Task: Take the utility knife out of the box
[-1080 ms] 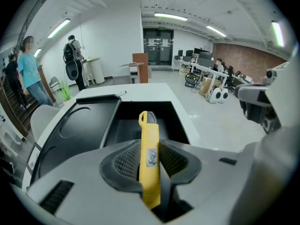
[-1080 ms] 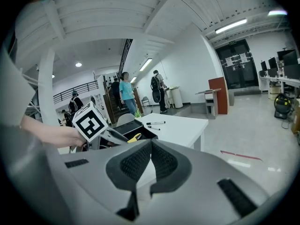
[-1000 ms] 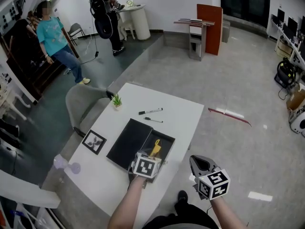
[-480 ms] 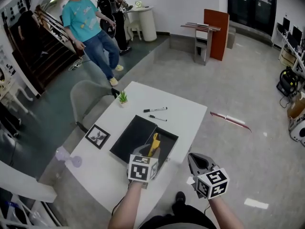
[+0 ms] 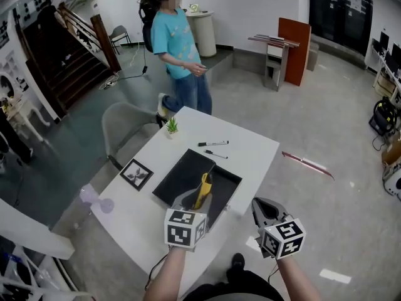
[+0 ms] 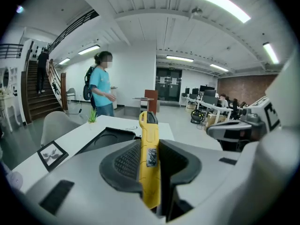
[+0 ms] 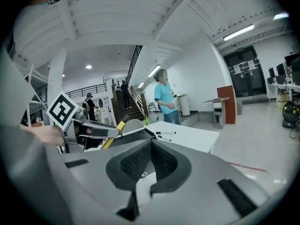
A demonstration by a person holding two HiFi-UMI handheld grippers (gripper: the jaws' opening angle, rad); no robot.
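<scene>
Yellow utility knife (image 6: 149,139) pinched between the left gripper's (image 5: 195,200) jaws, held above the open black box (image 5: 227,185) on the white table (image 5: 254,152), right gripper (image 7: 150,159) empty, jaws closed together, off the table's edge, person in teal (image 5: 177,42) beyond.

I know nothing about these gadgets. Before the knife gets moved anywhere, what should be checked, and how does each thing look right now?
1. Grip: the left gripper has its jaws closed on the yellow utility knife. Ok.
2. Knife out of the box: in the right gripper view it hangs above the rim of the black box. Ok.
3. Blade tucked in: cannot tell.
4. Room to set it down: there is bare white table beside the box. Ok.
5. Bystanders: a person in a teal shirt stands at the table's far edge. Not ok, so keep the knife away from them.
6. Right gripper: jaws together, nothing in them, off to the side. Ok.
</scene>
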